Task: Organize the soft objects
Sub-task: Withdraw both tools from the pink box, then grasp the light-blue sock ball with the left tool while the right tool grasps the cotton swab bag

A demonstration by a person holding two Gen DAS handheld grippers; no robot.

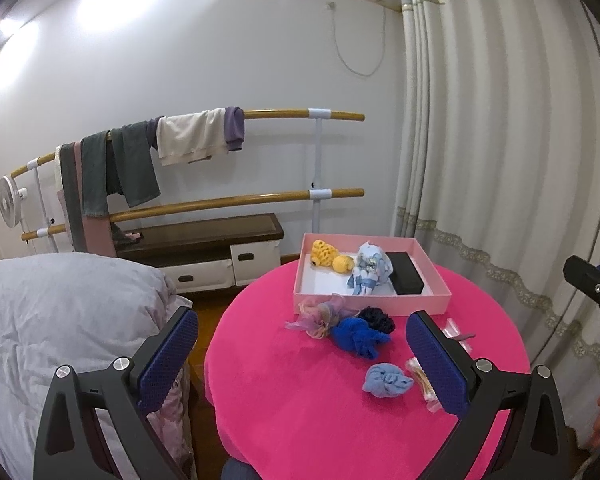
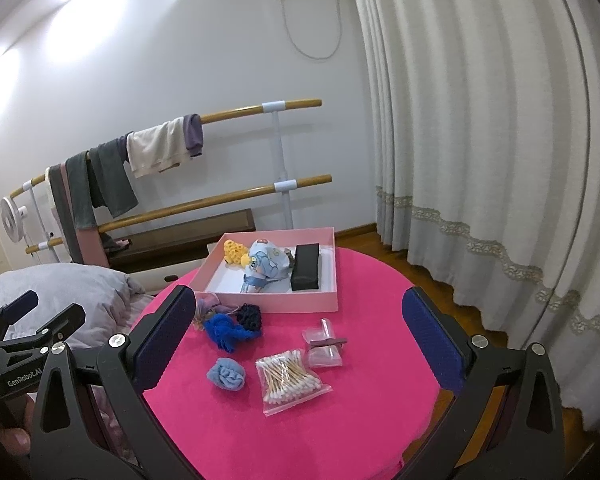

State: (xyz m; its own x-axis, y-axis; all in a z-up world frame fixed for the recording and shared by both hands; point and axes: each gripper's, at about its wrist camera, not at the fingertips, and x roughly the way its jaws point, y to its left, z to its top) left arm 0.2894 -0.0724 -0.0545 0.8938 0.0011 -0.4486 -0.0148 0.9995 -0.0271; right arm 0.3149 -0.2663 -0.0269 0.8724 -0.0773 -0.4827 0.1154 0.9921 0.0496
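Both tools hang above the near edge of the pink-covered bench (image 2: 340, 420) with nothing between their pads: the left gripper (image 1: 302, 354) has its jaws spread wide and released, and the right gripper (image 2: 300, 340) likewise stands wide apart and empty. Taking the pink box (image 2: 276, 302) at the far side of the bench as the landmark, the loose soft things lie on the cloth in front of its near wall. Touching or just beside that wall is a pale ruffled hair tie (image 1: 320, 314), with a dark blue fuzzy bundle (image 2: 226, 332) and a black scrunchie (image 2: 249, 314) crowded against it. Nearer the tools, well apart from the box, sits a light blue rolled cloth (image 2: 227, 374). All of these look light, limp and easily squashed, so my judgement is that they will not slip but will sag and trail; a pinch across the thick middle of each bundle should carry it better than a hold on a loose end. The three by the box overlap, so one may drag its neighbour along. Beside the rolled cloth lie a bag of cotton swabs (image 2: 290, 374) and a small clear packet (image 2: 326, 346), both slick plastic. Inside the box already rest a yellow knitted piece (image 2: 236, 254), a blue patterned pouch (image 2: 270, 266) and a black case (image 2: 306, 266).
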